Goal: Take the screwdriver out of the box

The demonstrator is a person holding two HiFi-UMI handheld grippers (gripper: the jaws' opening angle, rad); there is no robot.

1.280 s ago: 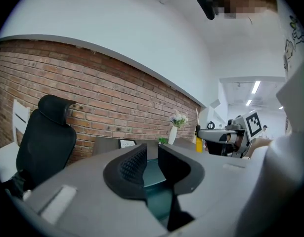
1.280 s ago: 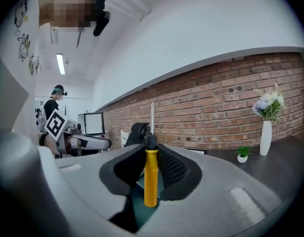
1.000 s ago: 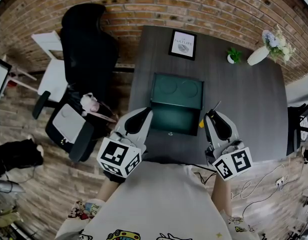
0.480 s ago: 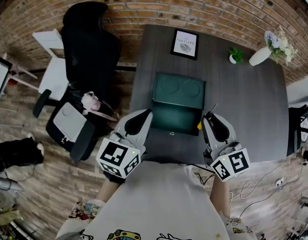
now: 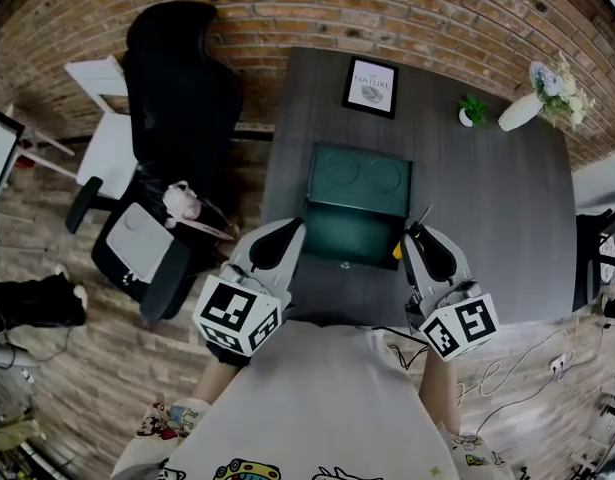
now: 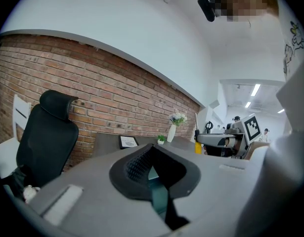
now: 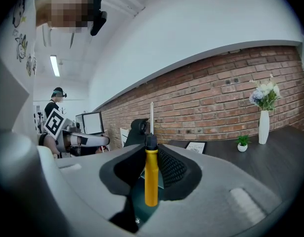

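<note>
Stillness marks the past second at the dark table [image 5: 487,208]: the head view shows both tools almost exactly where they were. At left, the left gripper [image 5: 285,233] hovers near the front left corner of the box [image 5: 339,240]. Its jaws are clenched together on nothing, and whether it touches the box wall cannot be told. At centre the teal box lies open as before, lid [image 5: 359,176] thrown back, its tray looking empty. At right, the right gripper [image 5: 424,236] stays clamped on the screwdriver [image 7: 151,179]. It holds the tool just outside the box's right wall, apparently clear of it. That suggests the removal itself is done, with at most a set-down on the table left. The empty left tool seems to have no further part to play.

The screwdriver is a slim one, with a smooth yellow handle, a short black collar and a thin bright metal shaft. It stands upright between the pads, gripped on the upper handle. The shaft rises above the jaws and the butt end hangs free below.
</note>
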